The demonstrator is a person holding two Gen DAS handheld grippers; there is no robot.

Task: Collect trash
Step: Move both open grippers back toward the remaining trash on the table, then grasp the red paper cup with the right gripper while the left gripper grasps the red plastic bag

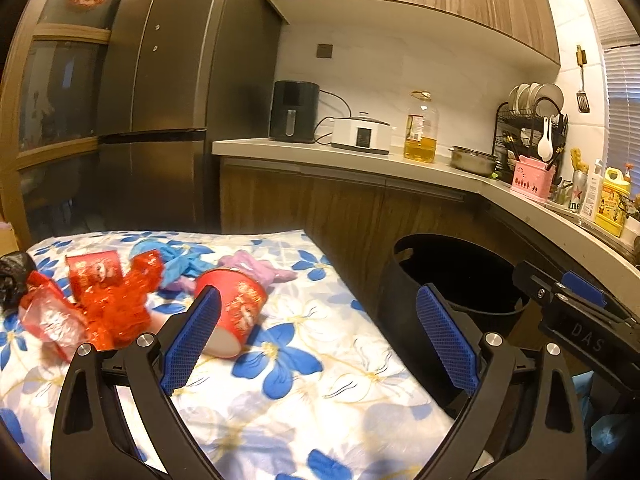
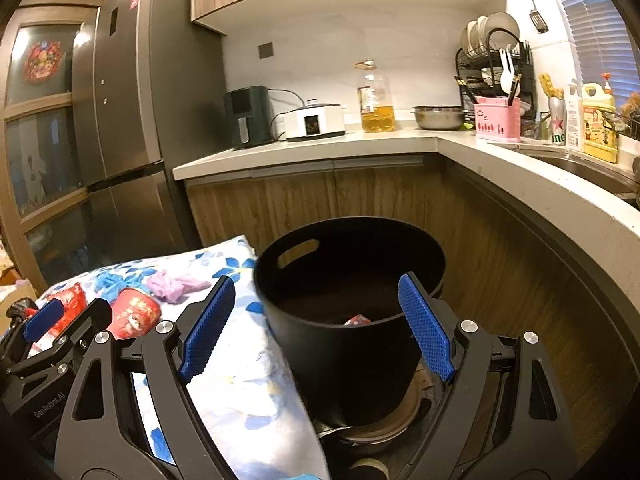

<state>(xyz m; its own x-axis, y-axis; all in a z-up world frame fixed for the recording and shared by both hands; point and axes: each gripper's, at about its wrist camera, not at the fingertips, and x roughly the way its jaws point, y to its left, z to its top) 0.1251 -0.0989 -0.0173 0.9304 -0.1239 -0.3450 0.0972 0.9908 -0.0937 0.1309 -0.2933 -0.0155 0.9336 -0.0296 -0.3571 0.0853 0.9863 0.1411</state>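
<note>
On the floral-cloth bench (image 1: 312,392), a red paper cup (image 1: 234,312) lies tipped beside crinkly red wrappers (image 1: 108,300); light, crushable, so I'd pinch its rim gently. My left claw (image 1: 318,340) and right claw (image 2: 316,328) both gape empty, right over the black plastic bin (image 2: 344,312).

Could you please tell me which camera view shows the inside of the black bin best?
The right wrist view: it looks down into the black bin, where one scrap lies. The left wrist view shows only its rim and dark interior.
</note>
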